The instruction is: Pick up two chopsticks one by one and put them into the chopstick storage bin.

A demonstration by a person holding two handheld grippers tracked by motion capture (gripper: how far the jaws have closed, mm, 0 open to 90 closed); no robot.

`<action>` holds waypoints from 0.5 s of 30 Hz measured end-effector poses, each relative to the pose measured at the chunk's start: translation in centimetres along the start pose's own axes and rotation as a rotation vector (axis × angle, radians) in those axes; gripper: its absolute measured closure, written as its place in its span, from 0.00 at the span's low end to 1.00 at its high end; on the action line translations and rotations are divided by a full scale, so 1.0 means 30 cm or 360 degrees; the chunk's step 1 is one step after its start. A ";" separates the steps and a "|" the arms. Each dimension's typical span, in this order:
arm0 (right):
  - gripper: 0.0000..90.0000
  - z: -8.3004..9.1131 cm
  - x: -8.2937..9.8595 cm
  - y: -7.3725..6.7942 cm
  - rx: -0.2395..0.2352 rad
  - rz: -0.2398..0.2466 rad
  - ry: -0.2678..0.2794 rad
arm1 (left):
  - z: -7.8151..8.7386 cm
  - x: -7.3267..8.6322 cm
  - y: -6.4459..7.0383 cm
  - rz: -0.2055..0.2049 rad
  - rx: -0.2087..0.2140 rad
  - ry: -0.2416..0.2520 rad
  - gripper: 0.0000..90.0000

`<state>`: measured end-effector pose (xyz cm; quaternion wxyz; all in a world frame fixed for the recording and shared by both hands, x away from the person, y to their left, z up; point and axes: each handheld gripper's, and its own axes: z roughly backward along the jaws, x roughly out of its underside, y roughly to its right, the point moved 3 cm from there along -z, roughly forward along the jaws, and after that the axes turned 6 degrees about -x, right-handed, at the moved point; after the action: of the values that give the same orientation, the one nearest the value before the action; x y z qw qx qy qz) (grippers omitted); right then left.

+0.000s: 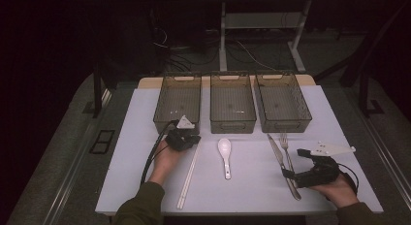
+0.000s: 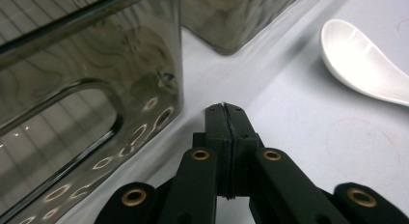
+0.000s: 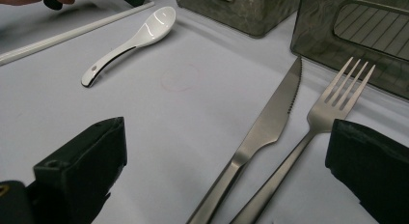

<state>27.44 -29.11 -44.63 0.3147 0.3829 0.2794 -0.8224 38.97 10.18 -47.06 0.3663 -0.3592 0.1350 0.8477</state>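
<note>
Between the right gripper's (image 3: 226,180) wide-apart fingers lie a knife (image 3: 260,137) and fork (image 3: 313,122). Left gripper's (image 2: 225,110) fingers are pressed together, empty, beside a bin (image 2: 87,89).

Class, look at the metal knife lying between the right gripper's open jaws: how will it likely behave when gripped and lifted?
The knife looks like solid polished steel, so probably stiff and slippery. It lies flat beside the fork, so the right gripper may nudge that.
</note>
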 end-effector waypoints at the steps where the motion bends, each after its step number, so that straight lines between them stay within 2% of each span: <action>1: 0.01 0.000 0.000 0.000 0.0000 0.0000 -0.0001 | 0.000 0.000 0.001 -0.0003 0.0004 0.0000 0.99; 8: 0.01 -0.001 0.000 0.000 0.0001 0.0003 -0.0002 | -0.005 -0.007 0.014 0.0006 0.0037 -0.0011 0.99; 15: 0.01 -0.001 0.000 0.000 0.0001 0.0000 -0.0002 | -0.017 -0.020 0.038 -0.0014 0.0065 -0.0013 0.99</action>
<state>27.44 -29.10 -44.64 0.3148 0.3825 0.2788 -0.8227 38.71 8.82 -47.02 0.3779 -0.3489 0.1491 0.8445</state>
